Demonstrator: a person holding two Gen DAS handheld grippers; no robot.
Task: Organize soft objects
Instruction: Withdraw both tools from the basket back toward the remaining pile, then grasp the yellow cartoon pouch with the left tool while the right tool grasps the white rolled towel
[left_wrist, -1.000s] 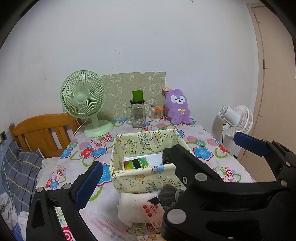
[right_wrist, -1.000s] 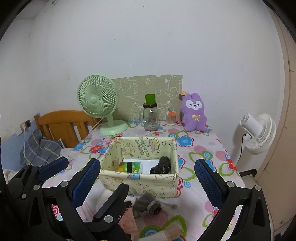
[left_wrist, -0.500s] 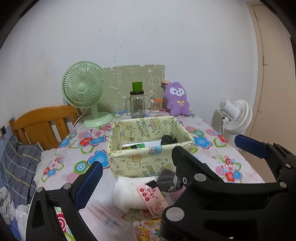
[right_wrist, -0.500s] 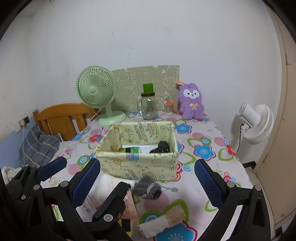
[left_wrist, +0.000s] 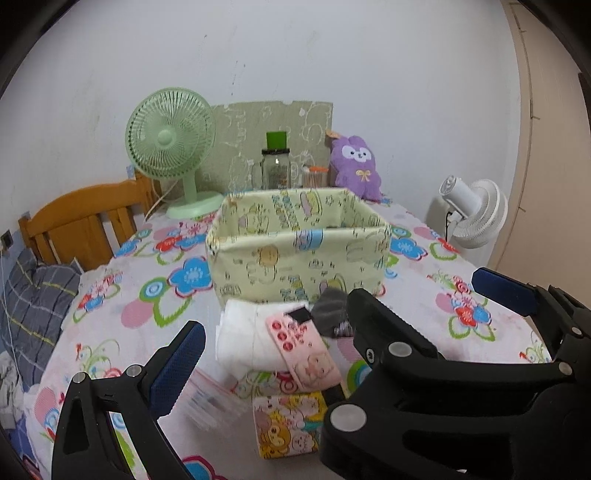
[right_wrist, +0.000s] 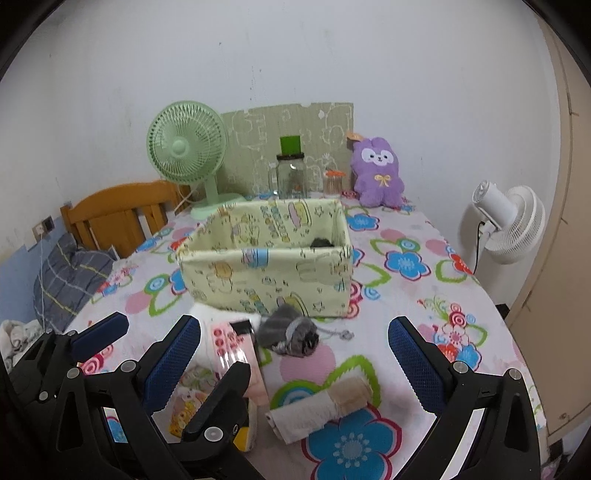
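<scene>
Pulling back and dropping lower: over the last second both of my tongs have retreated from the fabric basket (right_wrist: 266, 266), so its near wall now hides most of what lies inside; only 1 dark item (right_wrist: 322, 242) shows above the rim in the right wrist view. My left gripper (left_wrist: 332, 317) and right gripper (right_wrist: 295, 354) are both spread wide, holding nothing. With the retreat, the soft things left on the table (right_wrist: 424, 295) have come fully into frame: a grey sock bundle (right_wrist: 290, 332) just in front of the basket, a folded white cloth (left_wrist: 247, 343) with a pink packet (left_wrist: 303, 350) lying on it, and a rolled beige towel (right_wrist: 321, 410) nearer me, between the right fingers. I judge this a reset between picks, with about 3 soft items left to load.
</scene>
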